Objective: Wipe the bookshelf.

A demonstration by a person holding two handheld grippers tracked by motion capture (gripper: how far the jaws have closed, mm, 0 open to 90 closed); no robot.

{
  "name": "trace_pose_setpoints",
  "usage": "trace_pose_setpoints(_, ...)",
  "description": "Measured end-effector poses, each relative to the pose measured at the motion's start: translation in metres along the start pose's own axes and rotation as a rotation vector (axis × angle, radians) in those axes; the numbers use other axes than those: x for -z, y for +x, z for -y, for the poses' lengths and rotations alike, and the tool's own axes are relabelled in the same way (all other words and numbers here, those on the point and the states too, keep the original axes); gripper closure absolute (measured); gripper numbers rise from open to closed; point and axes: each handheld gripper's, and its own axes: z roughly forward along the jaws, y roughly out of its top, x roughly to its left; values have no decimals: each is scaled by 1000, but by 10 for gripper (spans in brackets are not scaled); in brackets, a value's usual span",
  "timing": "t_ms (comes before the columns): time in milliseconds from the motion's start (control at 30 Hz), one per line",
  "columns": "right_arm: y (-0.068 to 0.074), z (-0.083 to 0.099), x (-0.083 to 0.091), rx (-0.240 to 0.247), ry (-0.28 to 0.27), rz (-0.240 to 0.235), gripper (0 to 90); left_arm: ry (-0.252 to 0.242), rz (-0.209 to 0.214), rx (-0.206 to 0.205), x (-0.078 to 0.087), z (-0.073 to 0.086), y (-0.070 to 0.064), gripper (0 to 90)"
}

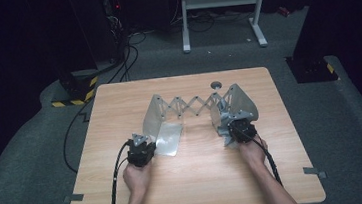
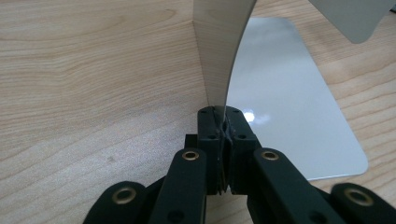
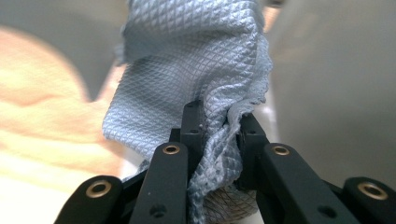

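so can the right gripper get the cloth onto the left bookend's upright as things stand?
Probably not without a big move. The right gripper holds the cloth at the right bookend; the left bookend, pinched by the left gripper, sits across the extended scissor link.

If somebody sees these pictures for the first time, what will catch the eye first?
The metal rack mid-table: two shiny end plates joined by a scissor lattice. The left gripper pinches the edge of the left plate. The right gripper clamps a grey cloth against the right plate.
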Motion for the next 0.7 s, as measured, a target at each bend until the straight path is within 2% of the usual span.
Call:
trace_pose_setpoints(33, 6, 1, 2, 13, -3, -24, 784, 0, 0, 0, 0, 0, 0, 865)
trace_pose_setpoints(167, 7, 2, 3, 16, -5, -26, 784, 0, 2, 2, 0, 0, 0, 866)
trace_pose_setpoints(300, -7, 4, 3, -23, 6, 9, 784, 0, 1, 2, 0, 0, 0, 865)
trace_pose_setpoints(433, -15, 7, 5, -18, 10, 43, 784, 0, 2, 3, 0, 0, 0, 865)
trace_pose_setpoints(567, -11, 9, 7, -13, 10, 35, 784, 0, 1, 1, 0, 0, 0, 865)
trace_pose_setpoints(700, 0, 10, 9, 9, -2, -7, 784, 0, 1, 1, 0, 0, 0, 865)
